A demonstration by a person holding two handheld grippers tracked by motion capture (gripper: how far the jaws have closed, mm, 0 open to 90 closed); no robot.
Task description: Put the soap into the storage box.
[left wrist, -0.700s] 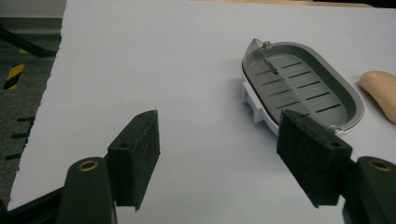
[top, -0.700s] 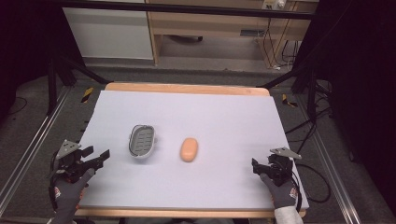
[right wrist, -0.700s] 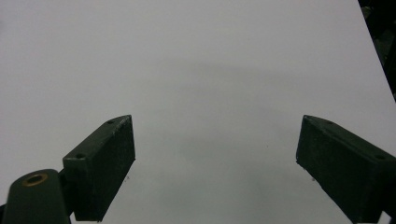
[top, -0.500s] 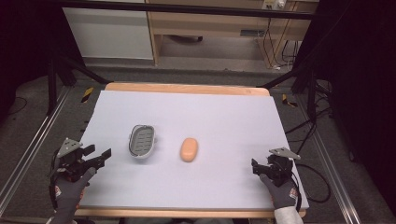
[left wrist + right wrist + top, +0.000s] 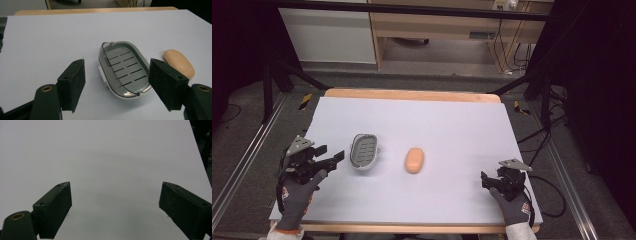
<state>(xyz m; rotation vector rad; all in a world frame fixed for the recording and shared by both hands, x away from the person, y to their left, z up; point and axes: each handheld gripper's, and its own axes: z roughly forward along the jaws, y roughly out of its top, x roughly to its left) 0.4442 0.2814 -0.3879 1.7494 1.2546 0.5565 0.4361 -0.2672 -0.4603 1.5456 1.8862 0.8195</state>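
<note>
Nothing begun: soap (image 5: 414, 160) bare just right of dish (image 5: 364, 150); left gripper (image 5: 116, 83) and right gripper (image 5: 115, 208) gaping wide, empty.

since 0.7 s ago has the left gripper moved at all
Yes. The left gripper has moved forward and inward, closing on the soap dish, which has stayed put.

The high view looked down from six o'clock over the table (image 5: 422, 115). The left gripper view sat low, sharing its dish (image 5: 125, 68) and soap (image 5: 178, 62); the right gripper view faced bare table.
</note>
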